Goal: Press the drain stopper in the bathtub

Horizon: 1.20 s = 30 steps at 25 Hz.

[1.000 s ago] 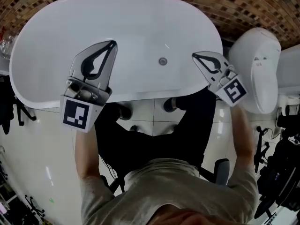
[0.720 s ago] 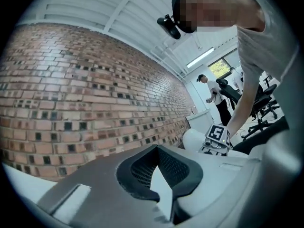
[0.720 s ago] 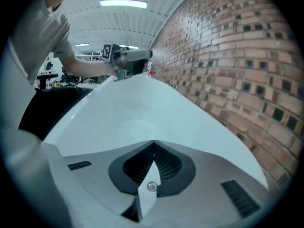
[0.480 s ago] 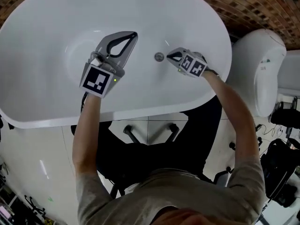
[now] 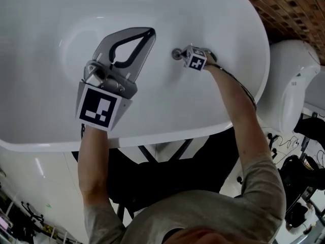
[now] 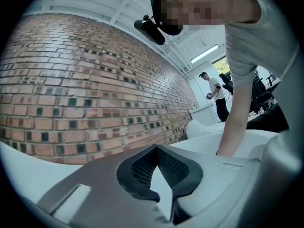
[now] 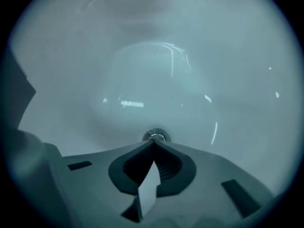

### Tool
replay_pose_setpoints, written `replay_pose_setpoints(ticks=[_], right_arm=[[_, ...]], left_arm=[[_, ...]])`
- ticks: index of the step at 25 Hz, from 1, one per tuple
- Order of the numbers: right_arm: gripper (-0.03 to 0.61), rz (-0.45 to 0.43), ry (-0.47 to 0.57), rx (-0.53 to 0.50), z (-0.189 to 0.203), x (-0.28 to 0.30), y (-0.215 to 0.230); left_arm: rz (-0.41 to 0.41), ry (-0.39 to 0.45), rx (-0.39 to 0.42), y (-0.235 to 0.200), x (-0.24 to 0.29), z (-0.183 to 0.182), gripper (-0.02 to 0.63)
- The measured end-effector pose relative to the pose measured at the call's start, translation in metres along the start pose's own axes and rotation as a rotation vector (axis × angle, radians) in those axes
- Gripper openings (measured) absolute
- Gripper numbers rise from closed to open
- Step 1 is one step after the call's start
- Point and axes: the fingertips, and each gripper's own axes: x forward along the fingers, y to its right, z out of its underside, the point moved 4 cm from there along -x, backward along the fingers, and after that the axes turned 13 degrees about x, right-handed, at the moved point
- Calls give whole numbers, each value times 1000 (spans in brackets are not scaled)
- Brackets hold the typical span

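Right gripper (image 5: 182, 54), jaws pressed together and empty, has its tips at the near edge of the chrome drain stopper (image 7: 155, 136) on the floor of the white bathtub (image 5: 228, 85). Left gripper (image 5: 150, 33), likewise closed and empty, hovers at the stopper's 10 o'clock.

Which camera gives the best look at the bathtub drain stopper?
The right gripper view: the drain stopper sits centred just beyond the right gripper's shut tips. The head view shows it small, beside that gripper. The left gripper view misses it.
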Motion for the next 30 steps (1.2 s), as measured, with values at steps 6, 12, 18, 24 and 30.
replay_pose_setpoints(ticks=[6, 12, 18, 24, 30], right_arm=[[0, 21, 3, 26, 8, 48, 6], [5, 1, -13, 70, 8, 62, 15], [5, 162, -35, -108, 3, 68, 3], [2, 93, -99, -9, 6, 59, 11], [2, 132, -24, -101, -26, -26, 10]], left_arm=[[63, -79, 115, 17, 6, 10, 9], [83, -124, 218, 23, 7, 11, 9], [88, -181, 293, 30, 5, 19, 9], [101, -234, 417, 40, 11, 31, 9], [115, -299, 536, 43, 12, 54, 9]])
